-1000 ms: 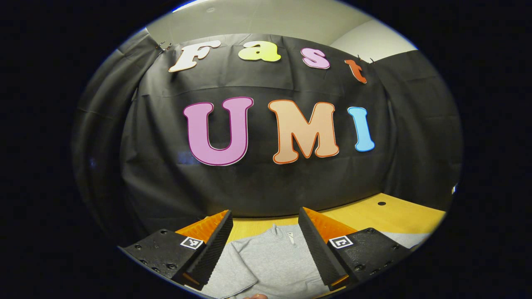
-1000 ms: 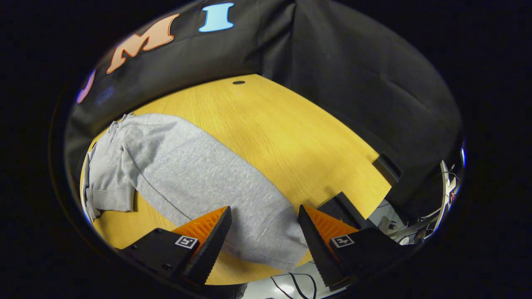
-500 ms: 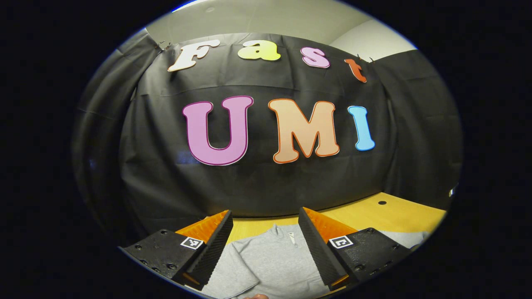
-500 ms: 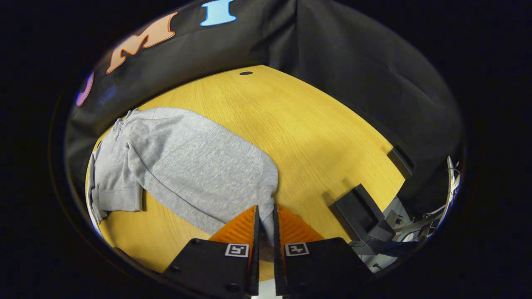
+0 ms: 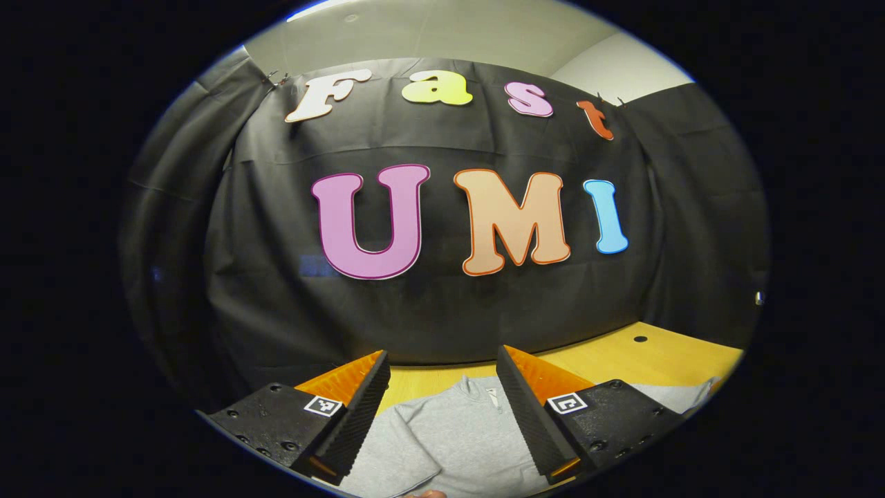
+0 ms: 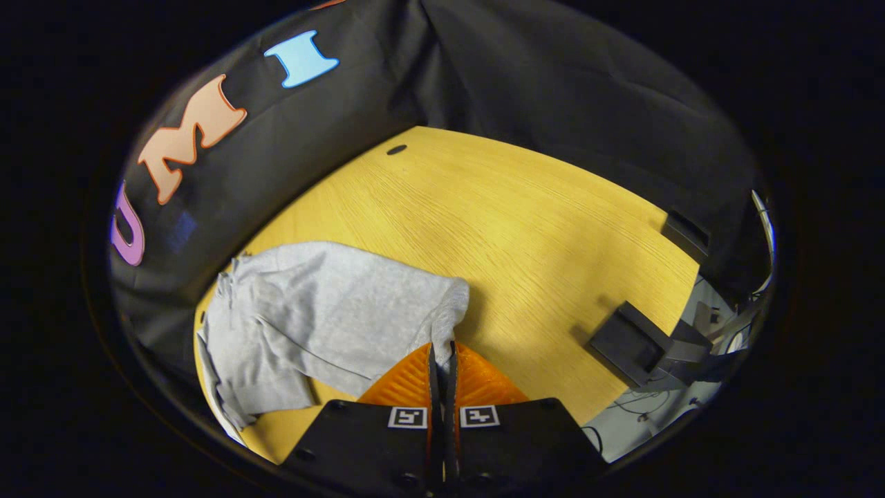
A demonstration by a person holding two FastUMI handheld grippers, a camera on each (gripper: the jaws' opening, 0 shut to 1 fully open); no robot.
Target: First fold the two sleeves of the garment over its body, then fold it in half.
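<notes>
Here the right tool (image 6: 442, 360) pinches the grey garment's (image 6: 325, 311) sleeve; left tool (image 5: 442, 387) gapes wide, collar pointing wallward.

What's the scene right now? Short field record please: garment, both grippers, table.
garment: grey sweatshirt, lying on the table, one sleeve end lifted
right gripper: shut on the sleeve end
left gripper: open, held above the sweatshirt's collar area, touching nothing
table: yellow wood, a dark block near its edge
fold progress: sleeve fold under way
</notes>
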